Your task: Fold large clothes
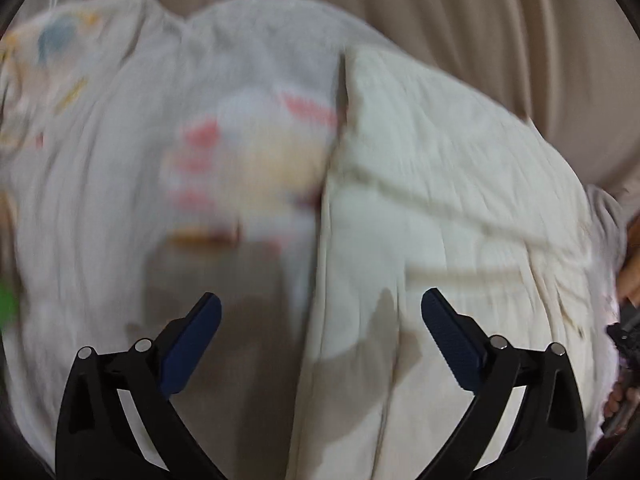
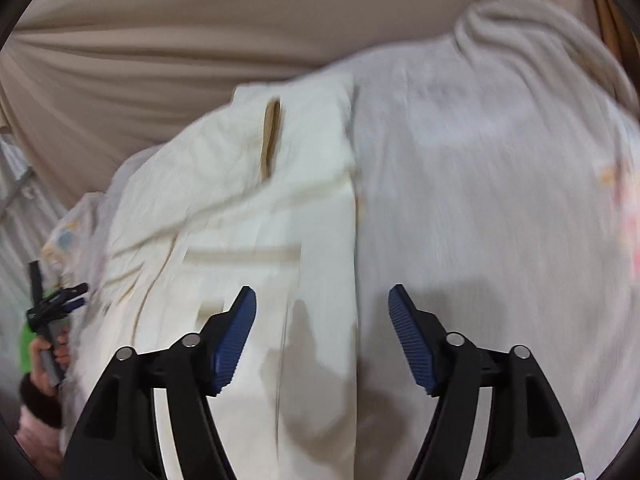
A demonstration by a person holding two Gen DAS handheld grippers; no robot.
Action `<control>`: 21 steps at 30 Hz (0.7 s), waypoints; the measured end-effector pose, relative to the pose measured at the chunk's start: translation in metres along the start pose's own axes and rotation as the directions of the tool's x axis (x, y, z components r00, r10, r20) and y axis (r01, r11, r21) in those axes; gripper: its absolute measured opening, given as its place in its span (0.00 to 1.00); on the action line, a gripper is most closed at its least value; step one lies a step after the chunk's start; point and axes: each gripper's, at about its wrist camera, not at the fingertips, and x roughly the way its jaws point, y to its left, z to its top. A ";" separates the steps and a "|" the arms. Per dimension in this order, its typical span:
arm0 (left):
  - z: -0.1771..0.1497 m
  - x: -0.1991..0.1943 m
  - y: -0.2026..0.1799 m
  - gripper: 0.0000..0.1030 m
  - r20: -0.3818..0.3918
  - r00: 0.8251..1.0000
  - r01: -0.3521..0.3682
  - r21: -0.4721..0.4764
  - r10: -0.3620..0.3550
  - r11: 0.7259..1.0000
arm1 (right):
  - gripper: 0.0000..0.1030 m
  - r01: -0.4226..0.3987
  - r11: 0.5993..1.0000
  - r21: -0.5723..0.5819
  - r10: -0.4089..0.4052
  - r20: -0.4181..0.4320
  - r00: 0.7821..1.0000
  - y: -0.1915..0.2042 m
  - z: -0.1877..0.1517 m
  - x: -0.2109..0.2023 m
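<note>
A large pale grey garment (image 1: 120, 208) with a blurred red and cream print (image 1: 248, 152) lies spread out. A cream-white folded cloth (image 1: 448, 216) lies over its right part. My left gripper (image 1: 320, 308) is open and empty just above the cloth, over the edge where the two meet. In the right wrist view the cream cloth (image 2: 256, 208) lies left and the grey garment (image 2: 480, 200) right. My right gripper (image 2: 322, 300) is open and empty above their shared edge. The left gripper (image 2: 60, 304) shows at that view's left edge. Both views are motion-blurred.
A beige sheet (image 2: 200, 32) with folds covers the surface behind the clothes and also shows in the left wrist view (image 1: 480, 12). A hand (image 2: 48, 356) holds the left gripper's handle. A green object (image 1: 6, 312) sits at the left edge.
</note>
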 end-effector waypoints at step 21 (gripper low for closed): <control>-0.223 -0.141 -0.003 0.10 -0.126 0.992 0.037 0.221 -0.009 0.975 | 0.07 0.018 0.999 0.031 -0.017 -0.051 0.999 0.022 -0.216 -0.142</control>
